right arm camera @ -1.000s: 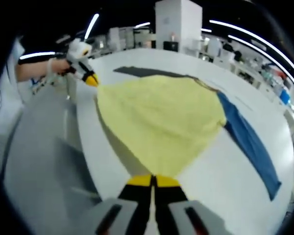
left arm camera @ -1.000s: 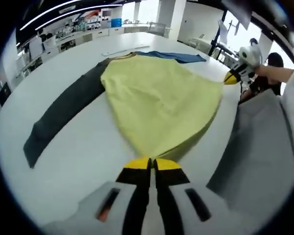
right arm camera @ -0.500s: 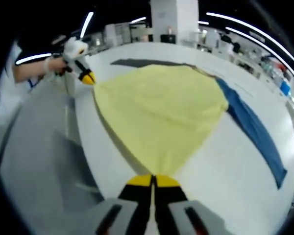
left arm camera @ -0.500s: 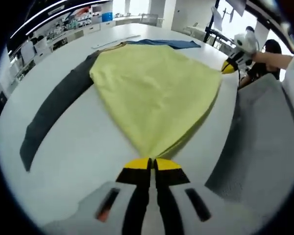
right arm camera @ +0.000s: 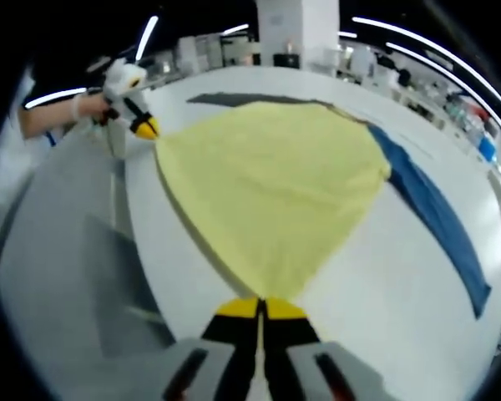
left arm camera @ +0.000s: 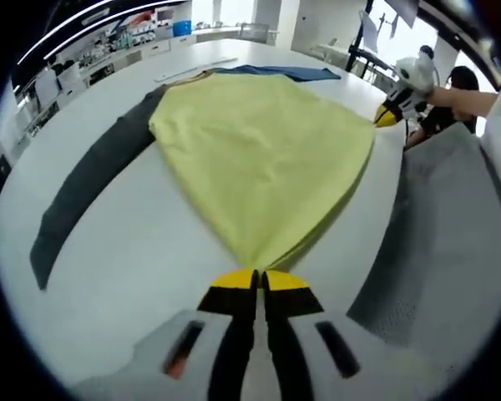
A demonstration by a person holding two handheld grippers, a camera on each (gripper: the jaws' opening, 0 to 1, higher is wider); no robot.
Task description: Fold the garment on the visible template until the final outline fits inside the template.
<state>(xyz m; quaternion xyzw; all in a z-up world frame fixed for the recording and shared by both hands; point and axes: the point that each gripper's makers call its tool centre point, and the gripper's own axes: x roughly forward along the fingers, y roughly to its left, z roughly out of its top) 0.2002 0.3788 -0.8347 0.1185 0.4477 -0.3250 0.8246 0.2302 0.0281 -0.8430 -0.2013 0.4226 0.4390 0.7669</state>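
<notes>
A pale yellow garment [left arm camera: 263,154] is stretched taut over the white table [left arm camera: 142,259] between my two grippers. My left gripper [left arm camera: 256,280] is shut on one corner of it near the table's edge. The right gripper [left arm camera: 386,115] comes in at the upper right, shut on the opposite corner. In the right gripper view the yellow garment [right arm camera: 271,184] fans out from my right gripper [right arm camera: 260,307], which is shut on its corner, and the left gripper [right arm camera: 144,128] holds the far corner at upper left. No template outline can be made out.
A dark grey cloth [left arm camera: 88,180] lies along the garment's left side and a blue cloth [left arm camera: 280,73] at its far end, also the blue cloth [right arm camera: 438,221] in the right view. Grey floor [left arm camera: 438,242] drops off beyond the table's edge. A person's hand [right arm camera: 88,104] holds the left gripper.
The yellow garment has been drawn flatter and a little wider between the two grippers. Both stay shut on their corners; the views have shifted slightly.
</notes>
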